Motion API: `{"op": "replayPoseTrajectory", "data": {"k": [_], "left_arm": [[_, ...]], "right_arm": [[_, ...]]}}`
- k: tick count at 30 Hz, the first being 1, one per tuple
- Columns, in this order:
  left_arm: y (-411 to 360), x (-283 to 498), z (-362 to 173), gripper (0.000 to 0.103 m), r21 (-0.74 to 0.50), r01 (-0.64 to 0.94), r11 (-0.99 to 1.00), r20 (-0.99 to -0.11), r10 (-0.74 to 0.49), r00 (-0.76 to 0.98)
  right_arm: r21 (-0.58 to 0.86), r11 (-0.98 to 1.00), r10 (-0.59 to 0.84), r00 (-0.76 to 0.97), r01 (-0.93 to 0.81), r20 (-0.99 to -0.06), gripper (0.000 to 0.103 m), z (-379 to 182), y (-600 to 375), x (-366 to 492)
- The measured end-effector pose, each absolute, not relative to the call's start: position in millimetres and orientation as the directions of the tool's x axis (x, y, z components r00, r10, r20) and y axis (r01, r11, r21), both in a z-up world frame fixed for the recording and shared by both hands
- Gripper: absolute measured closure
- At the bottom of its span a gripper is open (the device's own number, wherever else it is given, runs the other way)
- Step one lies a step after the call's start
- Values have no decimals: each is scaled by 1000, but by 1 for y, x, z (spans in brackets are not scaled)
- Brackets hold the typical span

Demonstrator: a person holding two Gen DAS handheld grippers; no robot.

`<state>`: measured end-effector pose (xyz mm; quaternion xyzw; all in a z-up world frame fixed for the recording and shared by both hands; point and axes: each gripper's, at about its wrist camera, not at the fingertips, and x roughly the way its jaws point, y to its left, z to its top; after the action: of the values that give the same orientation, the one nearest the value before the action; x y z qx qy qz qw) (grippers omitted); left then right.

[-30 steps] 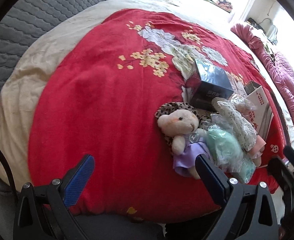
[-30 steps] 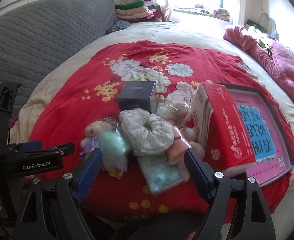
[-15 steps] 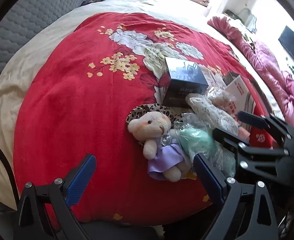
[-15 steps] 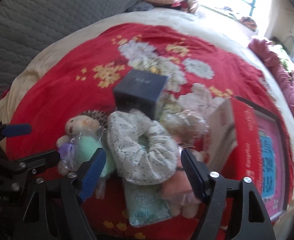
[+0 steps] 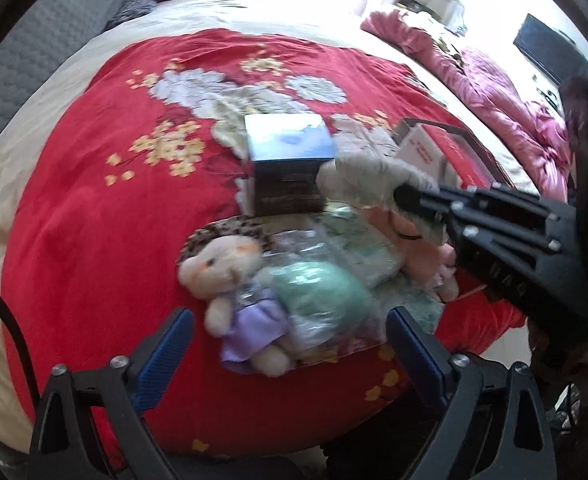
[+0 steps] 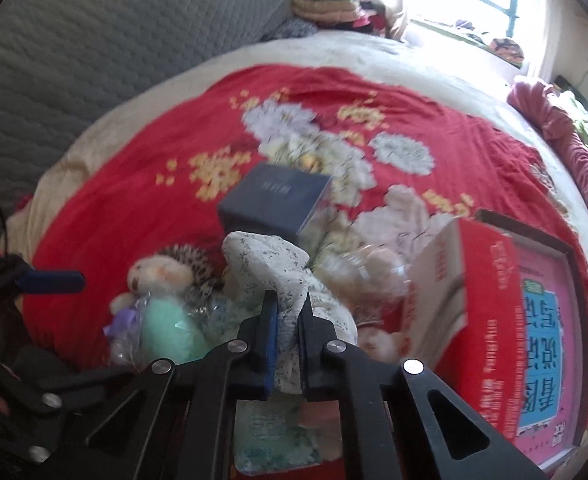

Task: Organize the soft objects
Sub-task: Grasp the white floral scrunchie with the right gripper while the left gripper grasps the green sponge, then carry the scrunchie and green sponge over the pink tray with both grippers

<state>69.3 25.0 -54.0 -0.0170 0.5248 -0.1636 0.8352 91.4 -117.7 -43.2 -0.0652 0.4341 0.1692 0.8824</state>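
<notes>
One soft thing is in hand so far: the right hand-held gripper (image 6: 288, 322) has just closed its jaws, pinching a fold of the floral scrunchie (image 6: 270, 264). Its free part stands up and away from the pads, toward the dark box (image 6: 274, 204). The plush hedgehog (image 5: 230, 268), green bagged toy (image 5: 322, 296) and remaining pile lie unsorted on the red blanket (image 5: 94, 220). The left hand-held gripper (image 5: 290, 344) has narrowed slightly yet gapes wide before the hedgehog, gripping nothing.
</notes>
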Motion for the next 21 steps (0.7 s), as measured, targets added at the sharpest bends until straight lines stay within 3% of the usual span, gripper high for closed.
{"op": "replayPoseTrajectory", "data": {"k": [1, 5, 14, 17, 21], "left_arm": [[20, 69, -53, 22, -194, 269, 943, -871, -292, 396], [2, 71, -57, 31, -152, 294, 944, -885, -262, 384], [-21, 78, -71, 31, -48, 288, 956, -922, -153, 355], [-16, 79, -70, 43, -79, 273, 959, -916, -178, 358], [-9, 84, -69, 50, -144, 262, 954, -912, -230, 339]], "right_arm": [[46, 935, 253, 571, -351, -781, 95, -39, -122, 91], [69, 946, 256, 602, -315, -756, 95, -25, -137, 90], [118, 950, 283, 631, -290, -722, 95, -14, -150, 84], [127, 949, 290, 638, -289, -714, 95, -11, -152, 81], [166, 944, 318, 643, -286, -697, 95, -6, -155, 77]]}}
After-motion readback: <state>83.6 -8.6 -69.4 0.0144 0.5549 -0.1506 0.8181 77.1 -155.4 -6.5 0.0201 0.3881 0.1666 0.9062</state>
